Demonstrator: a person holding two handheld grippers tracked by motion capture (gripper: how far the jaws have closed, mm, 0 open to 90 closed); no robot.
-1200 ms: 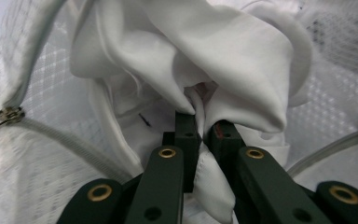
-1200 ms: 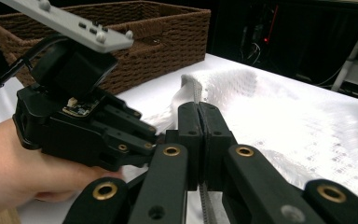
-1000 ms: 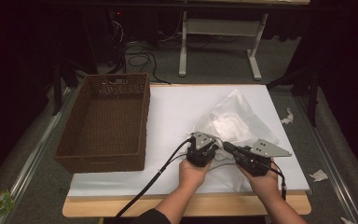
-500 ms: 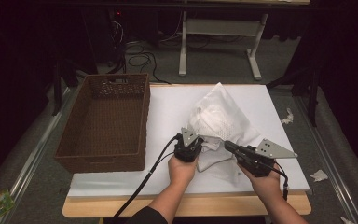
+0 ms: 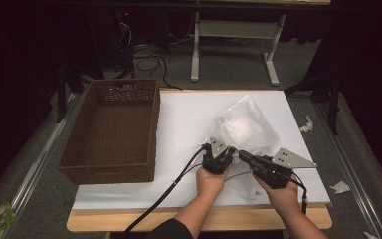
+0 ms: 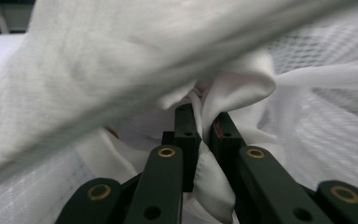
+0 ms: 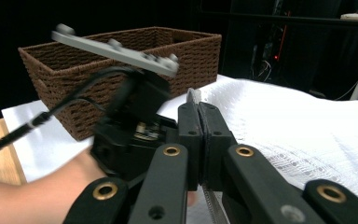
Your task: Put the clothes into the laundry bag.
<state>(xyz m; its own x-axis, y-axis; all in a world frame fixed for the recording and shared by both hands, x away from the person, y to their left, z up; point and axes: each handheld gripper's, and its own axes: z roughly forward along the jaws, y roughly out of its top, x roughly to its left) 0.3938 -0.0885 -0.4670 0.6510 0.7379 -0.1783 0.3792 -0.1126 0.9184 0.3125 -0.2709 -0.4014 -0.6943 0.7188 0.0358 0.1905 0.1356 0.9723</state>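
Observation:
A white mesh cloth (image 5: 242, 130) lies bunched on the right half of the white table top (image 5: 189, 119). My left gripper (image 5: 219, 155) is at the cloth's near edge, and the left gripper view has its jaws shut on a fold of smooth white fabric (image 6: 214, 93), with mesh draped above. Just to its right, my right gripper (image 5: 244, 157) points left. In the right gripper view its jaws are shut on a thin edge of the mesh cloth (image 7: 307, 126). The left gripper (image 7: 135, 116) sits close beside it there.
A brown wicker basket (image 5: 114, 129) stands empty on the table's left side. Black cables (image 5: 169, 184) trail from the grippers over the wooden front edge (image 5: 129, 219). Paper scraps (image 5: 339, 187) lie on the floor at the right.
Half a second ago the cloth was lifted into a tall peak with my left gripper farther left. Now the cloth has sunk lower and the left gripper is back beside the right one.

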